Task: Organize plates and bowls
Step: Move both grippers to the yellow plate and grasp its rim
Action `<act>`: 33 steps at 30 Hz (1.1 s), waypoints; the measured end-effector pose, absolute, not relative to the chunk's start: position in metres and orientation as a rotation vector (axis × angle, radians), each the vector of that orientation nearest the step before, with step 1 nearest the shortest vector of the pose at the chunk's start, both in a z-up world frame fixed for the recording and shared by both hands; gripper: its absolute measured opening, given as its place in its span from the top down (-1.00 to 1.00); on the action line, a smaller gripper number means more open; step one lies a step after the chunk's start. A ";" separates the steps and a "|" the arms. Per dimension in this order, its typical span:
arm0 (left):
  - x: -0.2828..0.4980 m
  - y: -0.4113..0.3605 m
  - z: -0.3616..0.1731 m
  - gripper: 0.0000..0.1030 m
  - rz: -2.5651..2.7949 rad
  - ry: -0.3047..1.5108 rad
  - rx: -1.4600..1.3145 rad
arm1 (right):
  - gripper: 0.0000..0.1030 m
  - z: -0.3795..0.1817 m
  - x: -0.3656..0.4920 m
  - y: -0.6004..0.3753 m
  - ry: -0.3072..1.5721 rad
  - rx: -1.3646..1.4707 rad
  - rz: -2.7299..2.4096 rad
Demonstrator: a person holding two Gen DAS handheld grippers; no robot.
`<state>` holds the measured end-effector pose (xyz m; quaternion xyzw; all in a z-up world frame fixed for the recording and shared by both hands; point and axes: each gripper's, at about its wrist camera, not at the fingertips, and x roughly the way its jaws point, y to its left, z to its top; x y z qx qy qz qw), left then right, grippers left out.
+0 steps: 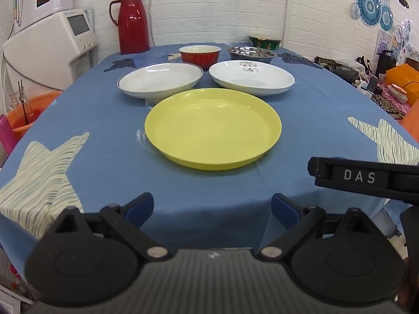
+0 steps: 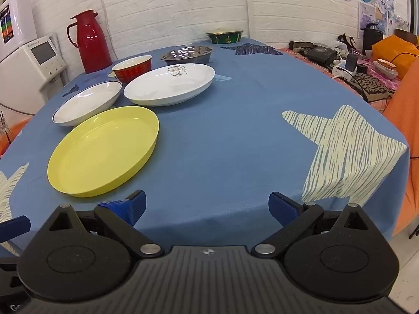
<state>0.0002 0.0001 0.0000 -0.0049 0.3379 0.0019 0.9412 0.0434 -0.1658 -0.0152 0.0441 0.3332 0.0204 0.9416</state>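
A yellow plate point(image 1: 213, 128) point(image 2: 103, 150) lies nearest on the blue tablecloth point(image 1: 104, 162). Behind it sit a blue-rimmed white plate point(image 1: 160, 79) point(image 2: 87, 102) on the left and a white oval plate point(image 1: 251, 77) point(image 2: 170, 83) with a small motif on the right. Farther back stand a red bowl point(image 1: 199, 55) point(image 2: 132, 68), a steel bowl point(image 1: 251, 53) point(image 2: 187, 53) and a green bowl point(image 1: 264, 42) point(image 2: 224, 36). My left gripper point(image 1: 212, 210) hovers open at the table's near edge, in front of the yellow plate. My right gripper point(image 2: 207, 206) is open too, right of that plate. Both hold nothing.
A red thermos jug point(image 1: 131, 22) point(image 2: 90, 41) stands at the back left corner. White appliances point(image 1: 49, 49) sit left of the table. An orange tub point(image 1: 26, 115) is low on the left. A cluttered side surface point(image 2: 353, 65) lies to the right.
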 end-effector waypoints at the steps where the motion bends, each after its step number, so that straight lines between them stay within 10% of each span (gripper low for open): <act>1: 0.000 0.000 0.000 -0.86 0.004 0.690 -0.011 | -0.71 -0.015 0.044 -0.166 0.680 0.089 0.042; 33: 0.125 0.093 0.027 -0.86 0.044 0.780 -0.110 | -0.70 -0.013 0.130 -0.118 0.719 0.020 0.228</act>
